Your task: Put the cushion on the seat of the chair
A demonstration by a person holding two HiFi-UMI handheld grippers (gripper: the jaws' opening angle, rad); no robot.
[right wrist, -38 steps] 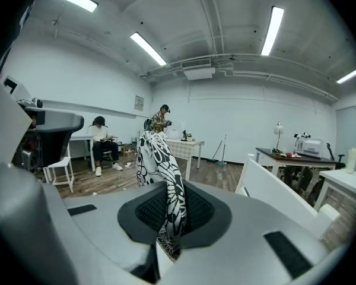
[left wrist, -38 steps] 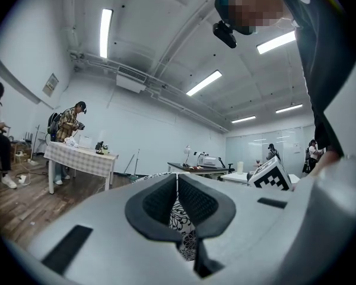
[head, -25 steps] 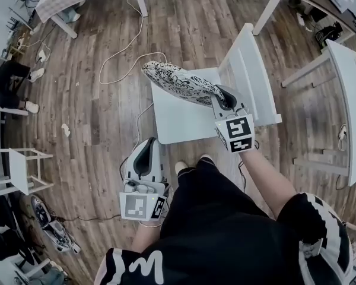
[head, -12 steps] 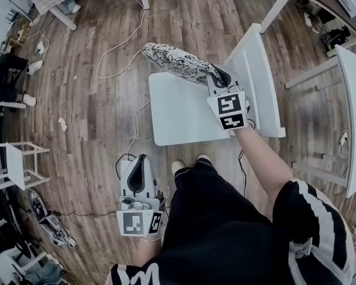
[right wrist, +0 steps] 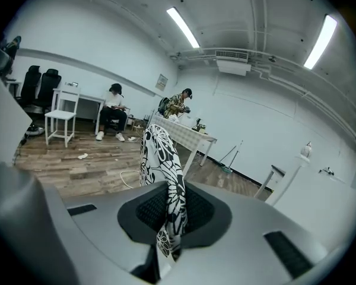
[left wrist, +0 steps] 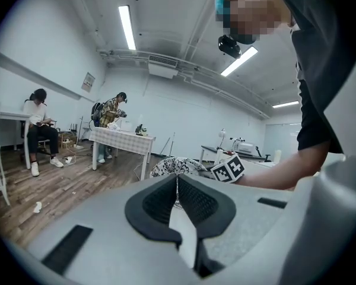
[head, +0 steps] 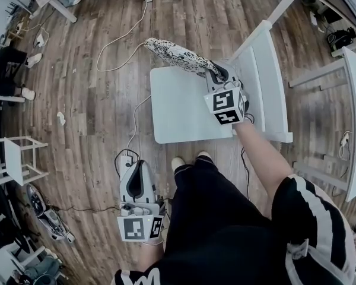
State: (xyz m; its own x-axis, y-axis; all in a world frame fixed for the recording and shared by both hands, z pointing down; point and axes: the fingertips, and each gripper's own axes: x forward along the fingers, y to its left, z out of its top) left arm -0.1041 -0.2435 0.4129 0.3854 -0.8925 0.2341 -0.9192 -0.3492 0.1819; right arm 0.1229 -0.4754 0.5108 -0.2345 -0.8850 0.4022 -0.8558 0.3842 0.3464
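Now right gripper (head: 217, 74) clenches cushion (head: 175, 55) edge, hanging it over chair seat (head: 178, 108) for lowering; left gripper (head: 140, 165) fingers seemingly closed, empty.

cushion (right wrist: 161, 177) in hand-held gripper (right wrist: 172, 215)

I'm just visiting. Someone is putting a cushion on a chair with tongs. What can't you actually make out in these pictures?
- Head view: whether the cushion touches the chair seat; seen from above, any gap is hidden.
- Head view: the chair's legs, covered by its seat.
- Right gripper view: the seat, hidden beneath the right tongs' own body.
- Left gripper view: things on the checked table, too small.
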